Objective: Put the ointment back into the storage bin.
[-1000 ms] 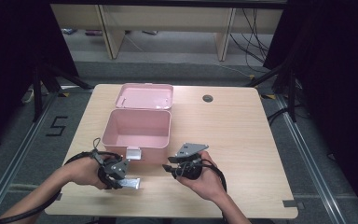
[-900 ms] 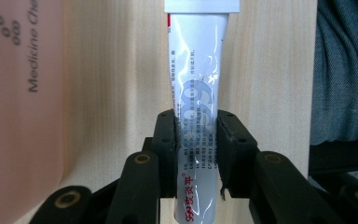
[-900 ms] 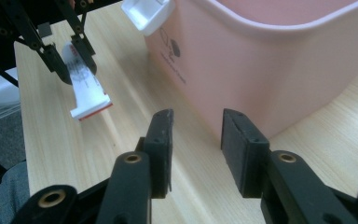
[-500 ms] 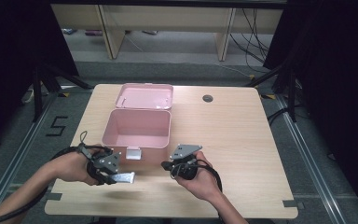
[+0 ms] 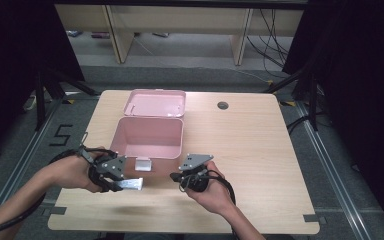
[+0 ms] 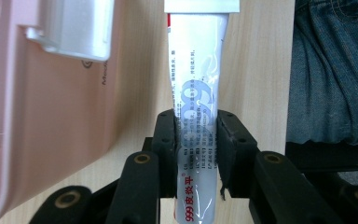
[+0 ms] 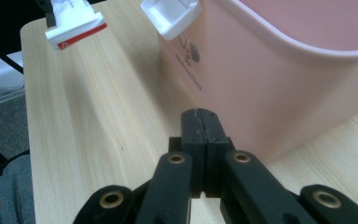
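Observation:
A white tube with red and blue print (image 6: 198, 93) points away from my left gripper (image 6: 198, 140), which is shut on the tube's lower part. In the high view that gripper (image 5: 121, 182) hangs just above the table's front left, and the tube (image 5: 131, 184) sticks out to the right. An open pink box (image 5: 150, 137) stands behind it, its lid (image 5: 155, 102) laid back and a white latch (image 5: 143, 164) on its front wall. My right gripper (image 7: 200, 126) is shut on nothing, close to the pink box (image 7: 284, 84). It sits at the front centre (image 5: 176, 176).
The wooden table (image 5: 260, 150) has a round cable hole (image 5: 223, 105) at the back. The tube's flat end (image 7: 77, 25) and the box latch (image 7: 170, 16) lie ahead of the right gripper. The person's jeans (image 6: 335, 70) lie past the table edge.
The left gripper has lifted the tube a little off the table and drawn it slightly toward the box. The right hand has stayed almost where it was.

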Action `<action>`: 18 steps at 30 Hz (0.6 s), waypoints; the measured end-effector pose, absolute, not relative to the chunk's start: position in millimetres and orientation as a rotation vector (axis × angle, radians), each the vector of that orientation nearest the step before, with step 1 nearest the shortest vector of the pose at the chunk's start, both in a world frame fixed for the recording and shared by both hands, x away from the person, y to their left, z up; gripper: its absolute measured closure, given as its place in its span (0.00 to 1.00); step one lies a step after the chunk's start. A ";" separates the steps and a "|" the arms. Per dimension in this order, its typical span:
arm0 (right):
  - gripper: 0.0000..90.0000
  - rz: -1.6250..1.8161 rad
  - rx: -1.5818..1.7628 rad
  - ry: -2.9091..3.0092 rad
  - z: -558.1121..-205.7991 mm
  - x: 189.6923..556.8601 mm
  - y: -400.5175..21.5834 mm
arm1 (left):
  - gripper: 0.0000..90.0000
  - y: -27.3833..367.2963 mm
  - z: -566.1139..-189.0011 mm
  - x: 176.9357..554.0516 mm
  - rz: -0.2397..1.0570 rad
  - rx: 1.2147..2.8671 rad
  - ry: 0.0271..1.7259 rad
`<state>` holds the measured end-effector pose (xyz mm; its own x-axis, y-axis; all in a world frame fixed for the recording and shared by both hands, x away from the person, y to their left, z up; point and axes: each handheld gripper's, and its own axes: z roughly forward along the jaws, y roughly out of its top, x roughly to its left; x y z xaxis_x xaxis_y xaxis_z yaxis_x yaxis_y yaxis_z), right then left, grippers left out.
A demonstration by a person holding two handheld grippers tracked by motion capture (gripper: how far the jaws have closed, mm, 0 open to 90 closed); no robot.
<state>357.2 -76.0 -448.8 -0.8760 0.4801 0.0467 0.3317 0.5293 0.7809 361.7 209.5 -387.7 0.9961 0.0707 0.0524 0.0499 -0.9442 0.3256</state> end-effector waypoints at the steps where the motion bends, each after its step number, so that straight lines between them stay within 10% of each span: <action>1: 1.00 1.273 0.699 2.592 -448.9 357.0 -75.4 | 0.78 209.4 -386.1 362.8 0.096 2.809 0.080; 18: 1.00 1.274 0.672 2.601 -446.6 357.3 -70.9 | 0.79 205.9 -359.9 373.5 0.139 2.792 0.068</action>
<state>357.3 -70.9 -446.6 -0.8844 0.4645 0.0460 0.3212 0.5341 0.7820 373.5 205.9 -359.9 0.9940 0.0638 0.0884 0.0300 -0.9397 0.3406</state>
